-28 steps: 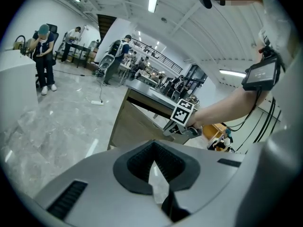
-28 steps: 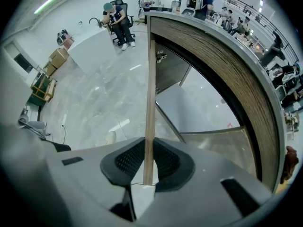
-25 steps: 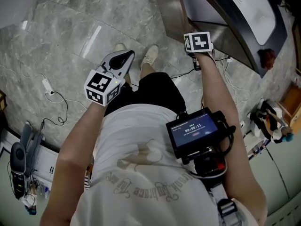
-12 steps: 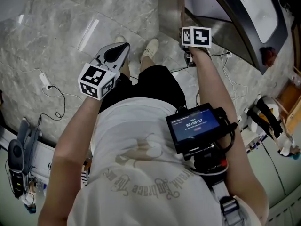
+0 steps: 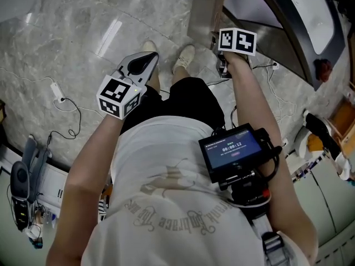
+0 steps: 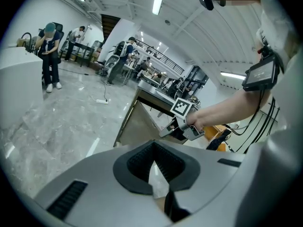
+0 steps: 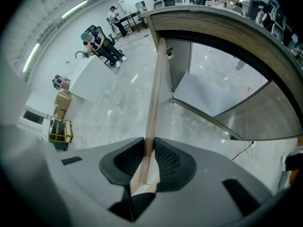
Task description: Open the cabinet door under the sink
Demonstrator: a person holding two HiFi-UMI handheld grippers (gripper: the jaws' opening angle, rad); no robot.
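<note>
The cabinet door [image 5: 202, 15] under the sink counter [image 5: 310, 15] is a tan panel that stands swung out from the cabinet. Its thin edge [image 7: 155, 79] runs straight between the pads of my right gripper [image 7: 147, 150], which points steeply down. Those jaws are opening, and the pads still lie against the door's edge. In the head view, my right gripper [image 5: 223, 66] sits below its marker cube at the door's corner. My left gripper [image 5: 147, 57] hangs over the floor, shut and empty [image 6: 154, 162]. The open cabinet interior [image 7: 208, 93] shows behind the door.
A power strip with a cable [image 5: 55, 98] lies on the marble floor at the left. The person's shoes [image 5: 183, 57] stand close to the door. Gear sits along the left edge [image 5: 22, 182]. Other people [image 6: 49, 56] stand far off in the hall.
My right gripper has rolled and shifted sideways with the door's edge between its jaws, and the door stands swung out a little further. My left gripper has stayed about where it was.
</note>
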